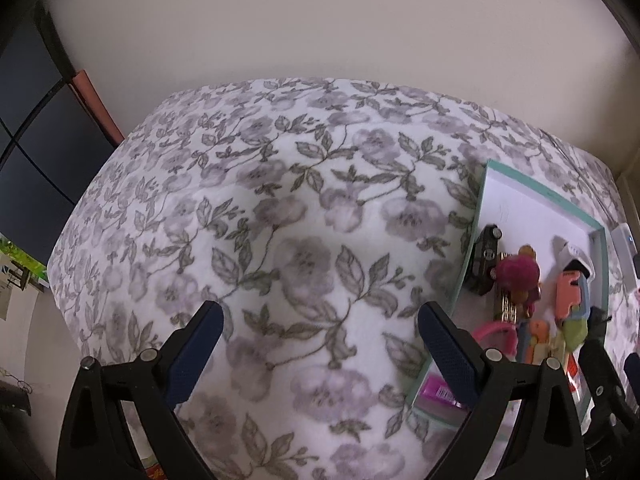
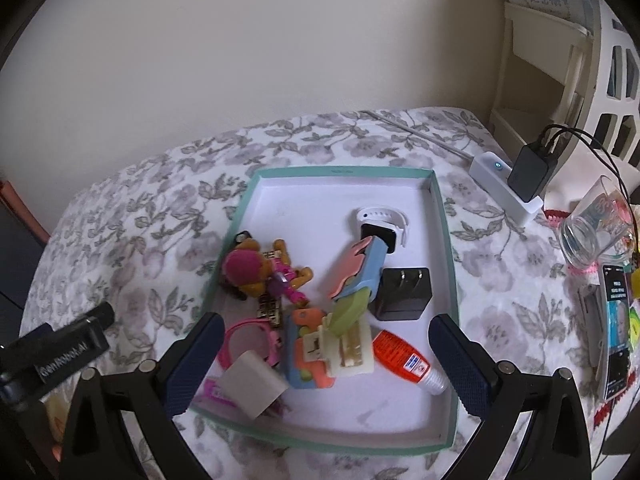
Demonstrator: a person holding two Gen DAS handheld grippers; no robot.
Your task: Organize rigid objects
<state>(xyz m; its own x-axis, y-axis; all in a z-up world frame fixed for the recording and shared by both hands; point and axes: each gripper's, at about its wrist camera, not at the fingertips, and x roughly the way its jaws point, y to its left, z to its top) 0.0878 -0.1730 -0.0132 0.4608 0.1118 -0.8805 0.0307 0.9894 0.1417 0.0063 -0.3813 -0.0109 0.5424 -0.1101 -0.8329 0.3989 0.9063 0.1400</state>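
Observation:
A shallow teal-rimmed box (image 2: 436, 196) with a white floor lies on the floral cloth. In it are a doll with pink hair (image 2: 256, 270), a white smartwatch (image 2: 382, 222), a black plug adapter (image 2: 404, 294), an orange glue bottle (image 2: 404, 358), a pink ring (image 2: 248, 340), a white block (image 2: 254, 386) and colourful toy pieces (image 2: 352, 268). My right gripper (image 2: 320, 356) is open and empty above the box's near half. My left gripper (image 1: 320, 340) is open and empty over bare cloth, left of the box (image 1: 480, 208).
A white power strip (image 2: 504, 188) with a black charger (image 2: 532, 168) lies right of the box. A glass (image 2: 588, 228) and a phone (image 2: 618, 328) sit at the far right. A white shelf (image 2: 540, 60) stands behind. The cloth (image 1: 280, 208) drops off at the left.

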